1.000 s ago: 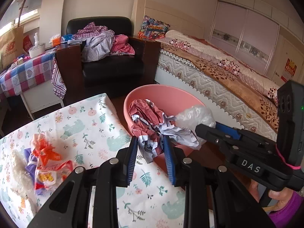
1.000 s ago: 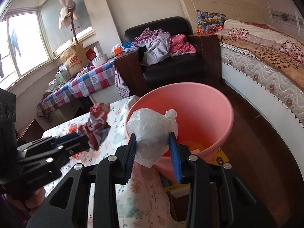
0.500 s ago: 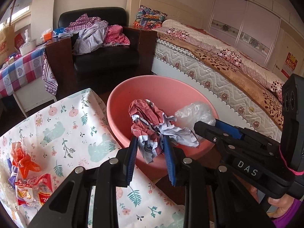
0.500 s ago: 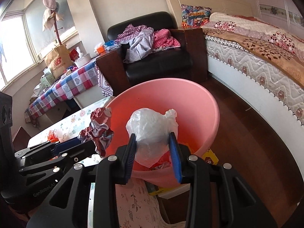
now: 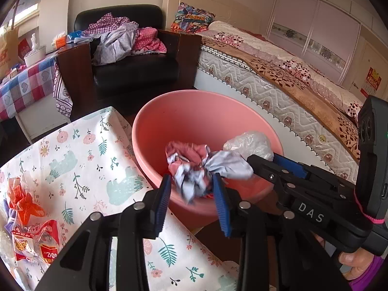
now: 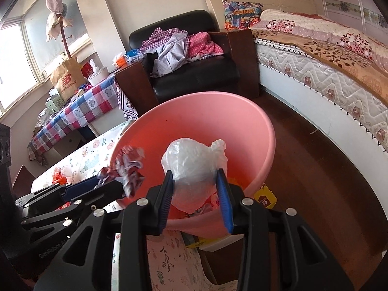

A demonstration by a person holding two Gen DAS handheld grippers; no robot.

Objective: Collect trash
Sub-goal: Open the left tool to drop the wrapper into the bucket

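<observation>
While both grippers hang over the pink basin (image 5: 194, 111), take in the room, biggest first: the bed (image 5: 278, 72) runs along the right, the black armchair (image 5: 135, 68) heaped with clothes stands at the back, and the desk (image 5: 80, 160) with its floral cloth touches the basin's near-left rim. On a checked side table sits a brown paper bag (image 6: 66, 78) reading "new balance". The right gripper's body reads "DAS" in the left wrist view. On the desk's left edge lies a red snack wrapper (image 5: 36, 240) with print too small to read, an orange wrapper (image 5: 23, 198) just above it.

Now the action. The left gripper (image 5: 192, 200) has its jaws opening, and the crumpled red-and-white wrapper (image 5: 194, 167) sits between them, blurred, over the basin's near rim, its bulk spread sideways with a tail hanging down. The right gripper (image 6: 195, 195) pinches the knotted clear plastic bag (image 6: 194, 165), jaws opening slightly, pads at its lower sides; the bag stands upright, knot up and to the right, above the basin's interior.
</observation>
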